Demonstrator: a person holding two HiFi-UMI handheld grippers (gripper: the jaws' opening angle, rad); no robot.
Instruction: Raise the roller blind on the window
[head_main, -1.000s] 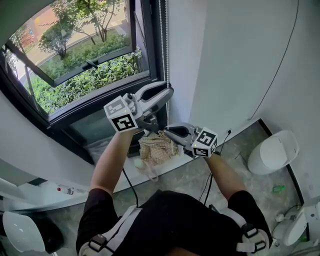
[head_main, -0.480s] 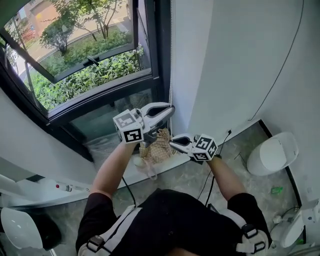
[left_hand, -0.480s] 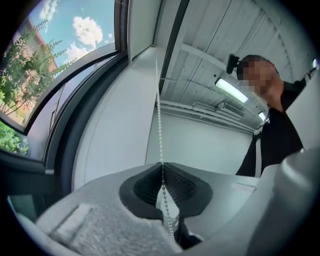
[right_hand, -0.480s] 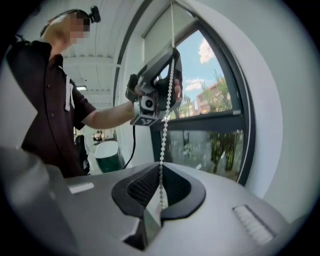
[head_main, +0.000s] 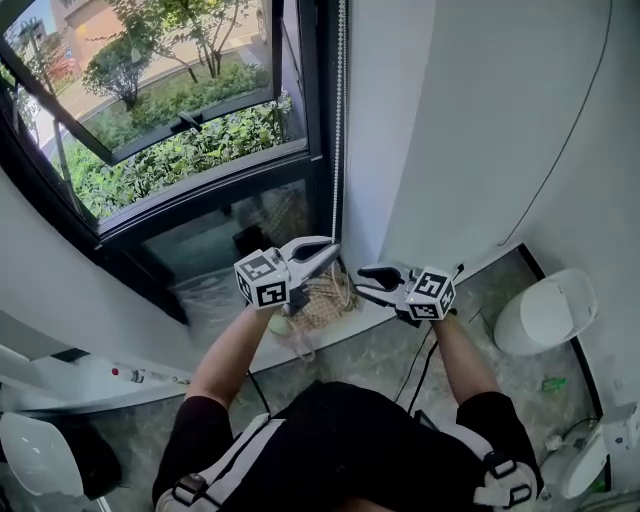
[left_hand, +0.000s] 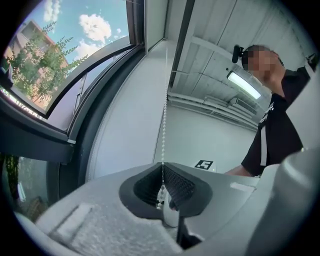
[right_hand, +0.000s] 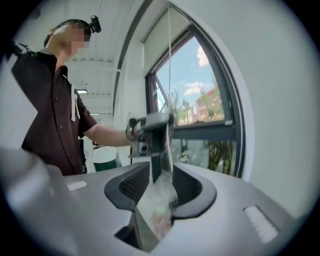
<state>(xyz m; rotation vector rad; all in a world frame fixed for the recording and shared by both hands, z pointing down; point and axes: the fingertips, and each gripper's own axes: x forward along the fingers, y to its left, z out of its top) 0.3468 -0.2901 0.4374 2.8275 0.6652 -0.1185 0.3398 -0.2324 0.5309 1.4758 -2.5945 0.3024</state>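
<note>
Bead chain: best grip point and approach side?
Grip the taut vertical run of the bead chain just above the left gripper, which is shut on it. Come from the room side, jaws level across it: the window frame sits behind.

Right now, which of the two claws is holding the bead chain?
The left claw: it has just closed on the bead chain. The right claw has just opened and grips nothing.
</note>
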